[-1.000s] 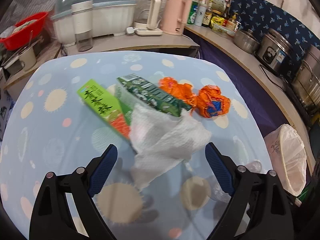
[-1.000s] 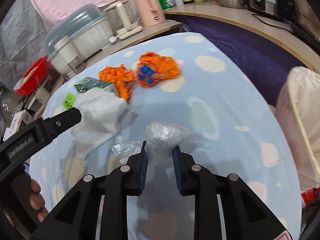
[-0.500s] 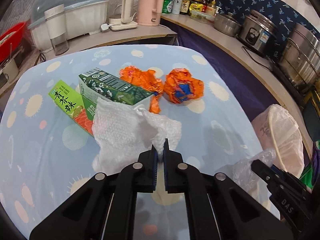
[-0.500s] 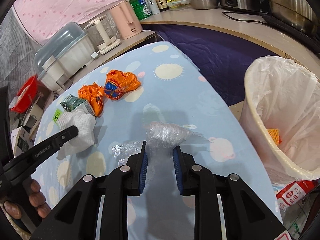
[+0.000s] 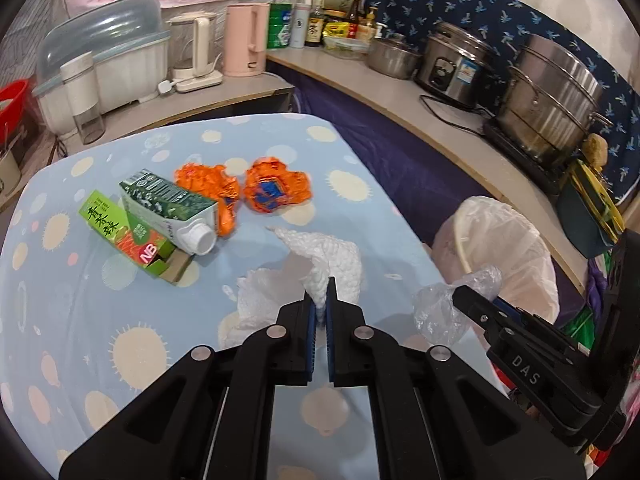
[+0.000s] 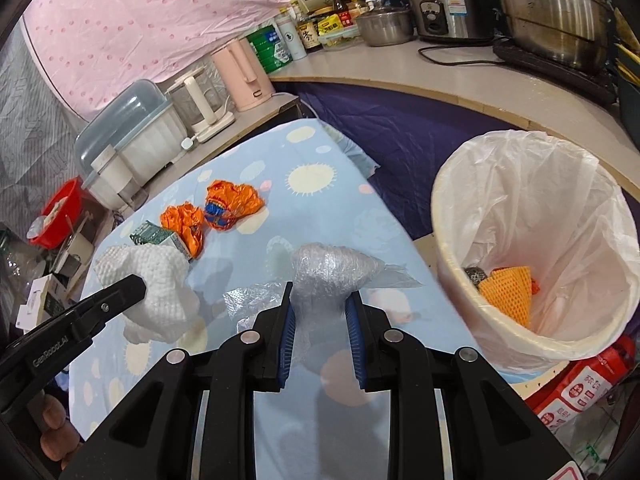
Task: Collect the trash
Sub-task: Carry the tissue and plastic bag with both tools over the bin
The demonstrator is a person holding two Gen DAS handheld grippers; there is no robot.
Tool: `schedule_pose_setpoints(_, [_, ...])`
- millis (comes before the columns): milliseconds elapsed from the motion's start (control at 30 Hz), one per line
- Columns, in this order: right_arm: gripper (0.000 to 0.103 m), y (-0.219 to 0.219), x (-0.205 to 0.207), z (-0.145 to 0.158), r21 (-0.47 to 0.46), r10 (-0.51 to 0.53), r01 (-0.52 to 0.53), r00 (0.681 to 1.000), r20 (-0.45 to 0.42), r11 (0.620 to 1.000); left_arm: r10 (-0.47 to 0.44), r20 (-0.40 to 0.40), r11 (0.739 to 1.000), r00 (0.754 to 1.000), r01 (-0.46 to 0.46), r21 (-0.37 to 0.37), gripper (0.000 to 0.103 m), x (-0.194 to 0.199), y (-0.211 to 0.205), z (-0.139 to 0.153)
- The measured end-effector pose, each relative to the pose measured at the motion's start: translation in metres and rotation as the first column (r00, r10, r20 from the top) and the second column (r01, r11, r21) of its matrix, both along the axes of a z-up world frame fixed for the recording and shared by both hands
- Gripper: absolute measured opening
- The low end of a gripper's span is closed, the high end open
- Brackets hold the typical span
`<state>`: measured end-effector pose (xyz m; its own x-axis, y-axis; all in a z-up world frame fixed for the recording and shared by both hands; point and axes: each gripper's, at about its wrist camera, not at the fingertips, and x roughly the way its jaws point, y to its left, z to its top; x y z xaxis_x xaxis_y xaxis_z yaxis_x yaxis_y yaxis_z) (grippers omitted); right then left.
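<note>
The left gripper (image 5: 320,300) fingers pinch a crumpled white paper towel (image 5: 332,256); the right gripper (image 6: 320,312) fingers clamp a clear crinkled plastic bag (image 6: 332,268).

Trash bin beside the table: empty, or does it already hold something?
Not empty: the lined trash bin holds orange netting and a dark item at the bottom.

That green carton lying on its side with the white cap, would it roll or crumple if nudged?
The green carton looks flat-sided, so it would probably slide rather than roll. Its walls look uncrushed, so likely fairly stiff. It leans against the green box, so a push may shift both.
</note>
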<state>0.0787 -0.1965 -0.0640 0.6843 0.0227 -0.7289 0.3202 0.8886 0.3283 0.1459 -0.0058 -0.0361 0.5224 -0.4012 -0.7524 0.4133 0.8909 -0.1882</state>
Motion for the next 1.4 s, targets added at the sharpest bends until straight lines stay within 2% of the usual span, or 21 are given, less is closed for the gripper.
schedule_pose_setpoints(400, [0.023,-0.068,-0.05,0.02,0.004,-0.158,0.158,0.985,0.065,0.987,-0.155,0.057,0.987,0.986,0.157,-0.036,0.004,-0.035,-0.063,0.033])
schedule_pose_setpoints(800, [0.024,-0.137,-0.079,0.04,-0.032,-0.295,0.3,0.949,0.113,0.953,-0.315,0.132,0.944,0.94,0.325,-0.064,0.004,-0.061,-0.144,0.069])
schedule_pose_setpoints(1000, [0.024,-0.162,-0.076,0.04,-0.043,-0.318,0.324,0.942,0.11,0.945,-0.364,0.139,0.925,0.921,0.375,-0.065,0.004,-0.062,-0.18,0.074])
schedule_pose_setpoints(1400, [0.028,-0.187,-0.061,0.032,-0.05,-0.34,0.347,0.934,0.105,0.937,-0.39,0.133,0.917,0.911,0.398,-0.04,0.004,-0.054,-0.224,0.061])
